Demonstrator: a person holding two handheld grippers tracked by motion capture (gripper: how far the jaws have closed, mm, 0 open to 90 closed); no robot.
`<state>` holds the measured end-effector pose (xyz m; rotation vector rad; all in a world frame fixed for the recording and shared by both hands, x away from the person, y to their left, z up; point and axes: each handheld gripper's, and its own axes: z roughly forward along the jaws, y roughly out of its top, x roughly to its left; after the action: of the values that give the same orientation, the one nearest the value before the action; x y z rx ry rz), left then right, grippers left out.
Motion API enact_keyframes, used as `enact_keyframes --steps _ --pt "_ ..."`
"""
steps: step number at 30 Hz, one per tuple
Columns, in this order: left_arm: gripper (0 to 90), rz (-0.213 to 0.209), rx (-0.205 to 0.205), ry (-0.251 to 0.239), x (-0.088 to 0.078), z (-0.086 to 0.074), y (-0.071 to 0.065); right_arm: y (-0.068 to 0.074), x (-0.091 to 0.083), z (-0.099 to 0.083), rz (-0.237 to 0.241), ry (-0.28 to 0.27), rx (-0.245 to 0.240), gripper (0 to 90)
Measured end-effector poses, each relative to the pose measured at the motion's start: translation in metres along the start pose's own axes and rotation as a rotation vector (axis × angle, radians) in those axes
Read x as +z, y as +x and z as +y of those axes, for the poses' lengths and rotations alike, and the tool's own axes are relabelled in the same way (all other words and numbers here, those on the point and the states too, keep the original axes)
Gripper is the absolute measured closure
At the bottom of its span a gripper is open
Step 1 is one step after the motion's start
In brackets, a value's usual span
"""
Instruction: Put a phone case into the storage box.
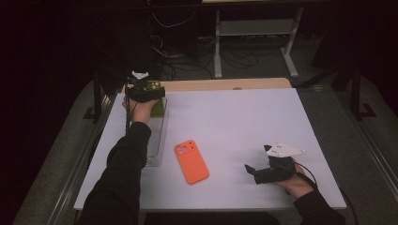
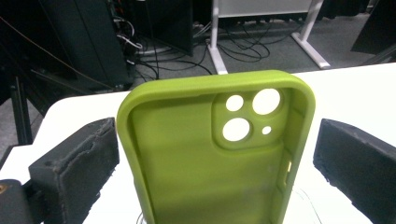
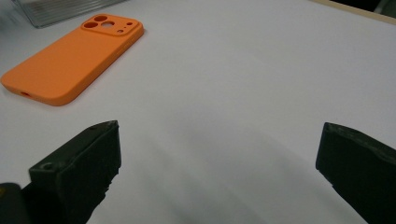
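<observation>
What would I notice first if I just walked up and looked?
Probably the bright orange phone case, lying flat with its back up near the middle of the white table. Next, the lime-green phone case standing upright at the table's far left corner, at the end of a clear plastic rack, between the black fingers of the left gripper, which stand spread with a gap on the right side.

A case [image 1: 191, 161] is lying flat on the desk [image 1: 244, 122], just right of the rack [image 1: 157, 136] at the left edge. A second case [image 2: 215, 154] is standing upright at the rack's far end, between the left hand-held gripper's [image 1: 141, 91] jaws. The right hand-held gripper [image 1: 256, 171] is sitting near right, well apart from both.
</observation>
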<state>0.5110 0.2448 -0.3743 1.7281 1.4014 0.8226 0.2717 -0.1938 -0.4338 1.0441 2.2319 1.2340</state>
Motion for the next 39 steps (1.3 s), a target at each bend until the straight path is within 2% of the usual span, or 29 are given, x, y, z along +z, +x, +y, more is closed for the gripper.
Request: enact_keyframes --steps 3,4,6,7,10,19,24,31,32,35,36,39 --pt "0.0 -0.021 0.003 0.000 -0.005 -0.001 -0.001 0.001 0.000 0.001 0.000 -0.002 0.001 0.0" --pt "0.0 -0.026 0.019 0.017 -0.009 -0.001 0.000 0.001 0.000 0.001 0.000 -0.004 -0.002 0.0" --pt "0.0 -0.047 0.009 0.003 -0.014 -0.002 0.000 0.001 0.000 0.001 -0.001 -0.004 -0.012 0.0" --pt "0.0 -0.059 0.020 0.009 -0.017 -0.003 0.001 0.002 0.000 0.002 0.000 -0.003 -0.008 0.0" --pt "0.0 -0.107 0.012 0.023 -0.027 -0.005 0.001 0.002 0.000 0.002 -0.002 -0.005 -0.011 0.0" --pt "0.0 -0.217 0.073 0.044 -0.057 -0.010 -0.003 0.004 0.005 0.004 -0.001 0.003 -0.029 0.0" --pt "0.0 -0.266 0.103 0.031 -0.073 -0.012 -0.006 0.006 0.006 0.006 0.001 0.006 -0.027 0.0" --pt "0.0 -0.372 0.141 0.043 -0.088 -0.018 -0.020 0.006 0.007 0.006 0.002 0.006 -0.028 0.0" --pt "0.0 -0.389 0.163 0.051 -0.090 -0.019 -0.022 0.006 0.007 0.006 0.001 0.006 -0.027 0.0" --pt "0.0 -0.444 0.172 0.038 -0.096 -0.024 -0.032 0.006 0.007 0.006 0.002 0.007 -0.032 0.0" --pt "0.0 -0.457 0.194 0.041 -0.097 -0.026 -0.034 0.006 0.007 0.006 0.003 0.009 -0.030 0.0" --pt "0.0 -0.506 0.211 0.036 -0.102 -0.031 -0.042 0.006 0.007 0.006 0.004 0.011 -0.030 0.0"
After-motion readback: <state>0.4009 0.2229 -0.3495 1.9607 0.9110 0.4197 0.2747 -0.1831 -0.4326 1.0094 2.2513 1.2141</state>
